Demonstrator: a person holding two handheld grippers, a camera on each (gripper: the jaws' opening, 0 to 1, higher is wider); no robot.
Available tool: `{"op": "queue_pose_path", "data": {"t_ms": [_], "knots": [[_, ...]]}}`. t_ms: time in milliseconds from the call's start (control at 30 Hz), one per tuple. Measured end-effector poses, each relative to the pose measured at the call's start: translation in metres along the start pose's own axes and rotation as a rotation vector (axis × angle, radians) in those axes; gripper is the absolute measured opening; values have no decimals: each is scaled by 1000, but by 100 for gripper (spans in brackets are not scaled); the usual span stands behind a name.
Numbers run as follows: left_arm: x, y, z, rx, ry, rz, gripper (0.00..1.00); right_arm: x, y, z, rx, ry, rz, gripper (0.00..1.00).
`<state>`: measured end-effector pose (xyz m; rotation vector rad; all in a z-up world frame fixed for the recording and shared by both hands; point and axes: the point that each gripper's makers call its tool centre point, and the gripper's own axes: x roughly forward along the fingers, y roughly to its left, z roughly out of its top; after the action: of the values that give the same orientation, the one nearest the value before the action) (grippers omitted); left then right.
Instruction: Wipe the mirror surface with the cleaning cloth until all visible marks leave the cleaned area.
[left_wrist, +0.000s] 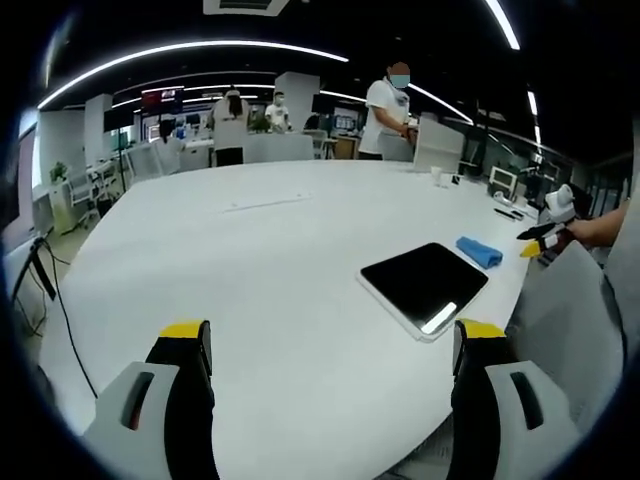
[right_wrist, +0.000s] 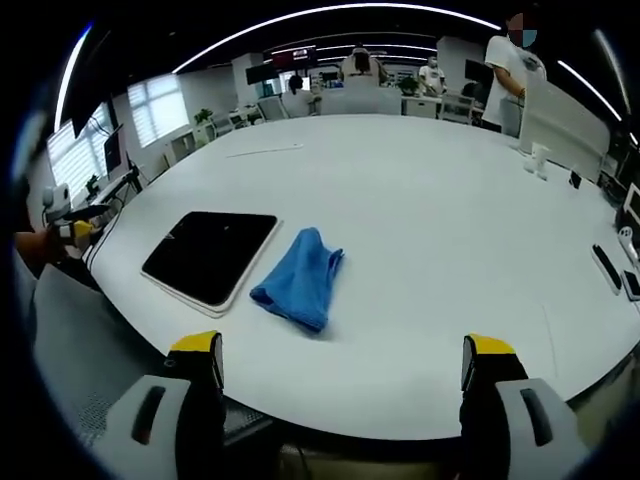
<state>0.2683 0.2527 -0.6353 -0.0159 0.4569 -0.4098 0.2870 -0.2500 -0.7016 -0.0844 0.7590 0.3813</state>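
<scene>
Mirror (right_wrist: 210, 256) lies flat near the white bench (right_wrist: 430, 230) edge, dark face up. Blue cleaning cloth (right_wrist: 299, 279) sits crumpled just beside it, apart from both tools. Left gripper (left_wrist: 330, 345) hovers over bare bench, jaws spread, holding nothing. Right gripper (right_wrist: 340, 360) hangs off the edge, jaws spread, holding nothing.

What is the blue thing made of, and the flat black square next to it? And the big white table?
The blue cloth looks like soft fabric, probably microfibre: it lies crumpled in folds. The mirror seems to be glass in a pale frame, likely plastic: its dark face is glossy and reflects a ceiling light in the left gripper view. The table looks like smooth, matte white laminate, though that is a guess.
</scene>
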Motion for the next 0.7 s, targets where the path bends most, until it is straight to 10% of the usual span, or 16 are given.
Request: {"op": "queue_pose_path", "data": {"t_ms": [700], "knots": [[-2,4,10,-11,-13,7,99,1,5,3,-3,3,8,98]]}}
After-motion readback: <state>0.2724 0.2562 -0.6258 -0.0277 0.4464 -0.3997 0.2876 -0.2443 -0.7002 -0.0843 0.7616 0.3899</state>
